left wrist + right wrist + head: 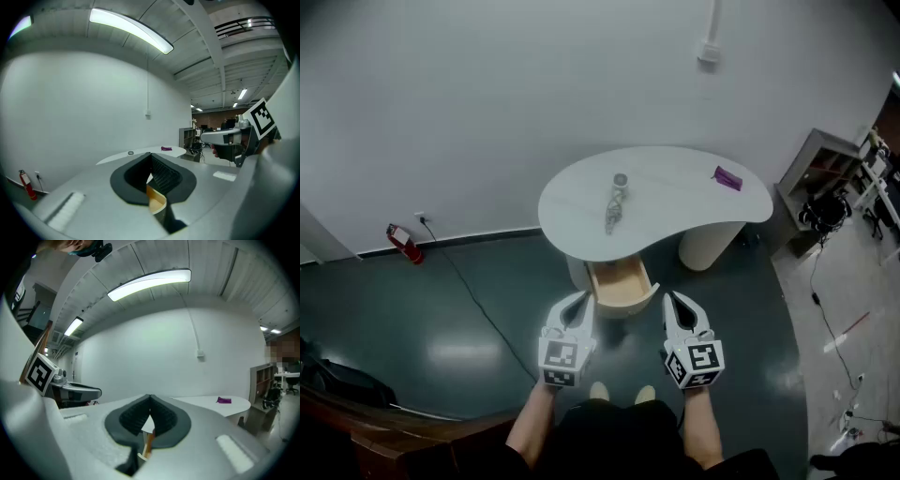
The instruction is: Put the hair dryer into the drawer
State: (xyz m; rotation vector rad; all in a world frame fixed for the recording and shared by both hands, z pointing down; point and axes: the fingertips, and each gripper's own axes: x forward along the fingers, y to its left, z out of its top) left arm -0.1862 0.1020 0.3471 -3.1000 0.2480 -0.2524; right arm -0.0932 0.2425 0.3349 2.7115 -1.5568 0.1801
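Nearest, the white, smooth-shelled left hand-held gripper [580,304] and right hand-held gripper [674,302] both have their ribbed black pads pressed together on nothing. Just beyond, a pale wooden drawer [619,291] stands open under the kidney-shaped white worktop [675,216]. The silvery hair dryer [615,204] lies on top, well apart from a flat purple item [727,177].
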